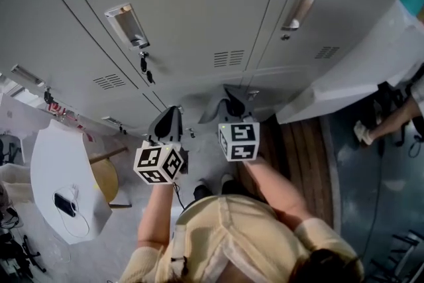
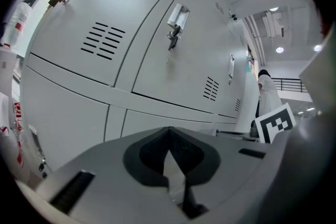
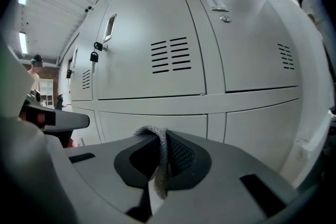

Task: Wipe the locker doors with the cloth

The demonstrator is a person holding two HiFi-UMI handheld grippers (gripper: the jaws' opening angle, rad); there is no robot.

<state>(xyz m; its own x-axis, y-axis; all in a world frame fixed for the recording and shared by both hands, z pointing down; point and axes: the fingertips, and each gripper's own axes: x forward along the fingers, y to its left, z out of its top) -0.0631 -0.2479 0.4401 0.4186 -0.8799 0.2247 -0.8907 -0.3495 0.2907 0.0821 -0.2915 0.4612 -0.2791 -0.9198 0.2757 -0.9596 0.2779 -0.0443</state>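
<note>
The grey mesh cloth (image 3: 159, 161) is pinched in the right gripper (image 3: 164, 135), with a fold left sticking out past the tips, likely so it can be pressed flat on a door. It is held near the grey locker doors (image 3: 152, 23), not touching yet; wiping is judged not started. The left gripper (image 2: 169, 132) is pressed together on nothing and kept beside the right, probably just parked. A padlock (image 3: 94, 56) is seen on one door. No readable writing anywhere; only square markers on the cubes (image 1: 159, 164).

Matt grey metal locker doors (image 3: 152, 34); coarse-woven cloth (image 3: 160, 165)
</note>
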